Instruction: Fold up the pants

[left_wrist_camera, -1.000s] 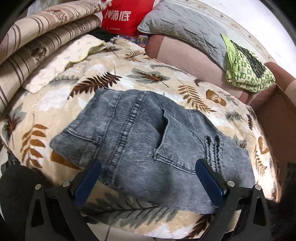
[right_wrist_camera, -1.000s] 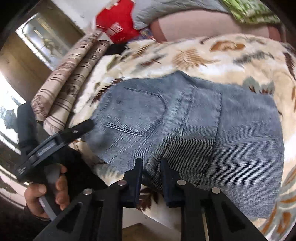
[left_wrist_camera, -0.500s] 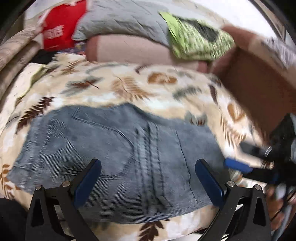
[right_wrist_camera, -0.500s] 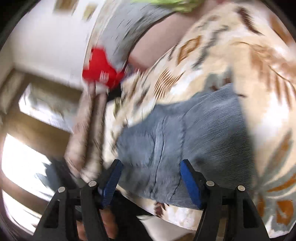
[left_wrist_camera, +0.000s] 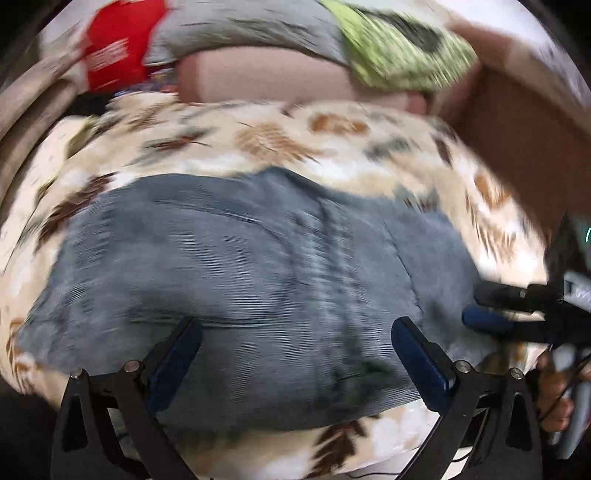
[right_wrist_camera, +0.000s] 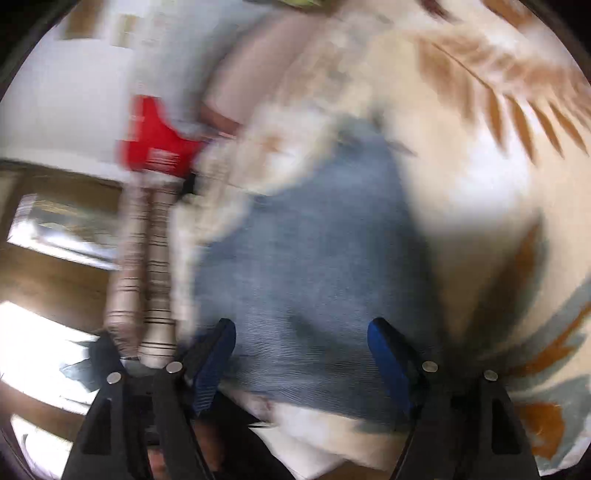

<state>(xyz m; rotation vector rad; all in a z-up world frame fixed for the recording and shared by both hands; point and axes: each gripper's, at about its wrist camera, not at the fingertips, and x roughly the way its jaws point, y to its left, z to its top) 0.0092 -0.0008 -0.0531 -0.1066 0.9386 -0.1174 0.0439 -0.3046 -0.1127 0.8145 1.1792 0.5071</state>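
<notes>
The grey-blue jeans (left_wrist_camera: pixel 258 280) lie folded into a flat wad on a cream blanket (left_wrist_camera: pixel 332 155) with a leaf print. My left gripper (left_wrist_camera: pixel 295 332) is open, its blue pads spread wide just above the near half of the denim, holding nothing. At the right edge of that view my right gripper (left_wrist_camera: pixel 487 306) reaches in sideways at the wad's right end, a hand (left_wrist_camera: pixel 554 402) behind it. In the right wrist view the jeans (right_wrist_camera: pixel 314 273) run away from my right gripper (right_wrist_camera: pixel 301 339), whose jaws are opening, the pads clear of the cloth. Both views are blurred.
A pink-brown sofa back (left_wrist_camera: pixel 266 77) carries a grey pillow (left_wrist_camera: pixel 240 26), a red bag (left_wrist_camera: pixel 114 48) and a green patterned cloth (left_wrist_camera: pixel 399 51). A brown sofa arm (left_wrist_camera: pixel 517 147) rises on the right. Striped rolled bedding (right_wrist_camera: pixel 147 277) lies past the blanket's far side.
My right gripper has let go of the jeans' edge, opened wide and rolled. The left gripper has swung right along the jeans, staying open. The right gripper now shows in the left view.
</notes>
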